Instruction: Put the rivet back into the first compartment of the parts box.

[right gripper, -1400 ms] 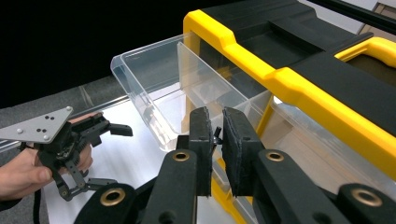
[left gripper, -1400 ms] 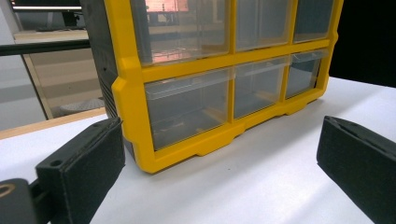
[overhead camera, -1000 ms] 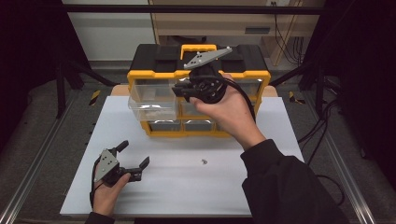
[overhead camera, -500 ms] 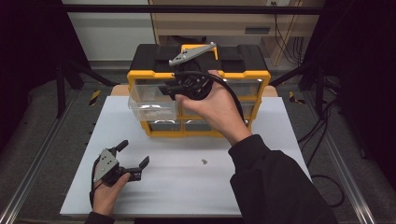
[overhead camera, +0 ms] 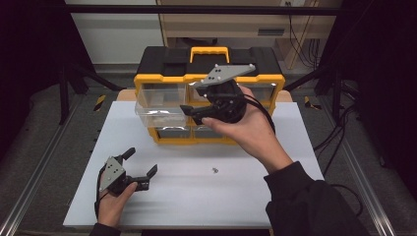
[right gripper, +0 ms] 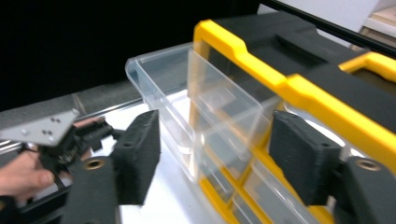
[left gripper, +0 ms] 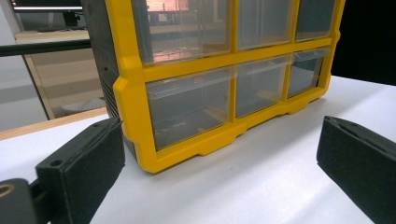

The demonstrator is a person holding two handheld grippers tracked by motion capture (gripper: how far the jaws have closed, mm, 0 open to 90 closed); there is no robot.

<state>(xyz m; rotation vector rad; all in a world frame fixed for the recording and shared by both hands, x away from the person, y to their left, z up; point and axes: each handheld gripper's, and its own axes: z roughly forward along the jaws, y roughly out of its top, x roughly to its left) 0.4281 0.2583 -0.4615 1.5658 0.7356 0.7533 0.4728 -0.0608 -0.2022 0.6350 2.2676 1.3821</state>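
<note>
A yellow and black organizer with clear drawers stands at the back of the white table. Its top left drawer is pulled out; it also appears in the right gripper view. My right gripper hovers in front of the cabinet, just right of that drawer. Its jaws have just been opening and now stand open, with the drawer between them but the pads clear of it. My left gripper rests low on the table at the front left, wide open and facing the organizer's corner.
A small screw lies on the table between the two hands. Black cables run along the floor at the right. The table's metal rails frame both sides.
The right hand swung left along the cabinet front, then came back right and lower toward the person. The pulled-out drawer has stayed where it was. The left hand has kept still.
</note>
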